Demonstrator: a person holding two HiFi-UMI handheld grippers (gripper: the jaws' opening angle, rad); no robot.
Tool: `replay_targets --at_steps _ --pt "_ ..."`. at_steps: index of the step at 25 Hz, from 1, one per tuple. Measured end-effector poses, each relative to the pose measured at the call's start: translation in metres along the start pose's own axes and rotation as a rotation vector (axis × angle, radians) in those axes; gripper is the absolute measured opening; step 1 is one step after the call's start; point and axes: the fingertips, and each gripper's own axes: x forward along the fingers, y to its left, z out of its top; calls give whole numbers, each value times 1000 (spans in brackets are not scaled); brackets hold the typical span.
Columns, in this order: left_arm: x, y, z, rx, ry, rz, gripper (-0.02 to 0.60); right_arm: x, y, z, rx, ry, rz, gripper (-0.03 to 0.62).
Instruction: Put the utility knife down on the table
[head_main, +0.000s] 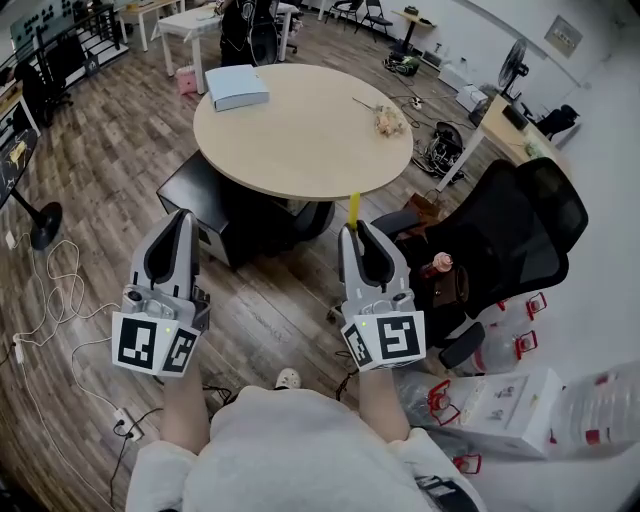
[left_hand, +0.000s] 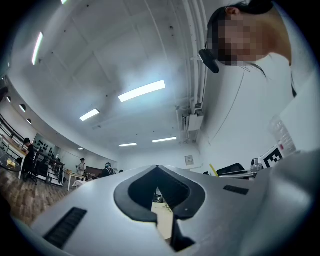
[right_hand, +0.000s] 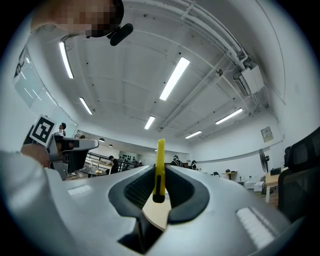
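Right gripper (head_main: 352, 230) jaws pinch utility knife (right_hand: 160, 159); left gripper (head_main: 185, 214) jaws together

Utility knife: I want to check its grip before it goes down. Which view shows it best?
The right gripper view: the yellow utility knife stands centred, clamped in the right gripper. The head view shows only its yellow end beyond that gripper; the left gripper view, at most a yellow sliver.

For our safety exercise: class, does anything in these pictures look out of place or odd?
The yellow utility knife is clamped in the right claw, poking past its tip, not yet on the round table. Loose cables trail across the floor.
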Motion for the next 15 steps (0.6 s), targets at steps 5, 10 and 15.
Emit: replay_targets --at_steps 5,10,15 --pt "16 -9 -8 13 3 -2 8 4 -19 -9 16 -4 -2 72" --pt "31 -9 -17 11 10 0 8 13 -31 -19 30 5 -4 73" --pt "53 5 -27 7 14 -5 8 34 -43 -25 37 -1 -22 74"
